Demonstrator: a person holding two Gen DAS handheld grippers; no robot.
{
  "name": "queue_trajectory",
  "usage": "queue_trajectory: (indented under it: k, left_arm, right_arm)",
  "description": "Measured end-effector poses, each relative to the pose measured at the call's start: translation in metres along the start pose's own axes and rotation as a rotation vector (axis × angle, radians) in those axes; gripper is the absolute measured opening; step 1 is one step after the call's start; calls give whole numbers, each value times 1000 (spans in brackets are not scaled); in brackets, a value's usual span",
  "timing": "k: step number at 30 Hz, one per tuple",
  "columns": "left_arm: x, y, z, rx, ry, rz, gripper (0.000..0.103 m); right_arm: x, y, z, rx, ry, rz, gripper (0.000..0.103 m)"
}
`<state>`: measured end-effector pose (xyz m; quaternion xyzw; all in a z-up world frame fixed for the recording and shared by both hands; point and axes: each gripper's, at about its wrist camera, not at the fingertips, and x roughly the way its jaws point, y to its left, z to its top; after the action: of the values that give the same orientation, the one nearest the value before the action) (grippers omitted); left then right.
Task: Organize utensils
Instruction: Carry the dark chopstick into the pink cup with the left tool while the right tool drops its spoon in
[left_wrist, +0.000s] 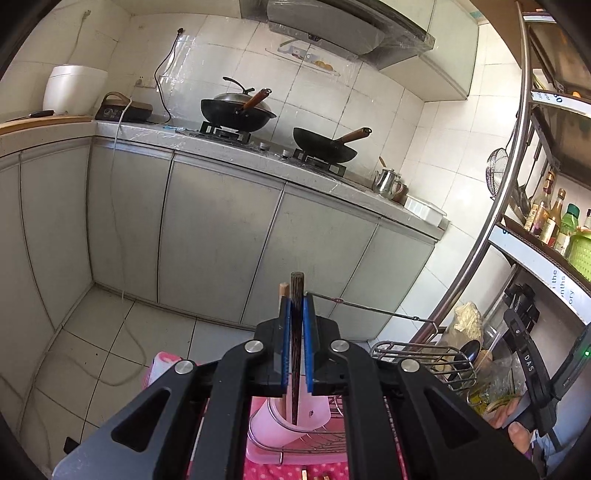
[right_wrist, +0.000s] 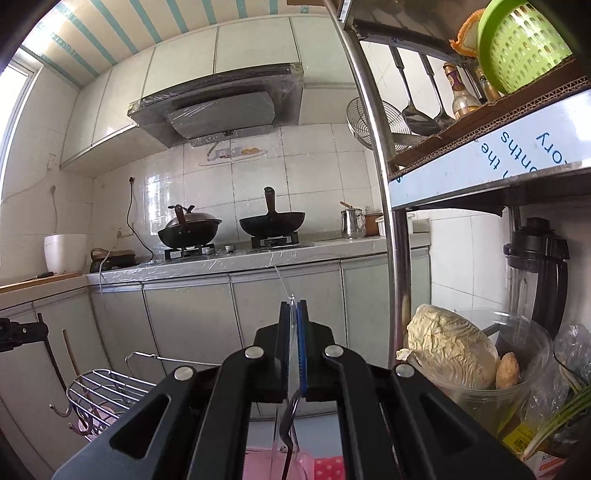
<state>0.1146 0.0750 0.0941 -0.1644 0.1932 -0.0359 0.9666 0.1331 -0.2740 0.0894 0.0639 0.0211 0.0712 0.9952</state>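
A dark wooden chopstick (left_wrist: 296, 332) stands nearly upright, its squared top end up and its narrow end down inside a pale pink cup (left_wrist: 291, 417). A lighter wooden stick (left_wrist: 283, 291) stands just beside it, to its left, also reaching into the cup. The cup sits inside a wire rack (left_wrist: 314, 439) on a pink tray. In the right wrist view, a clear plastic utensil (right_wrist: 293, 321) stands upright with a thin dark wire piece (right_wrist: 290, 424) hanging below it.

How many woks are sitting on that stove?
2: a lidded wok on the burner nearer the white rice cooker, and an uncovered wok on the burner nearer the steel kettle.
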Motion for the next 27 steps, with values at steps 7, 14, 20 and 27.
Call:
queue_trajectory:
  k: [7, 14, 20, 27]
  left_arm:
    - [4, -2, -10, 22, 22, 3, 6]
    - [15, -4, -24, 32, 65, 15, 6]
    - [29, 1, -34, 27, 111, 39, 6]
    - [39, 7, -40, 5, 149, 43, 6]
  right_arm:
    - [-6, 2, -17, 5, 53, 15, 3]
    - [-5, -3, -33, 19, 134, 22, 3]
    - [-4, -7, -39, 33, 189, 28, 4]
    - [3, -7, -48, 38, 258, 54, 5]
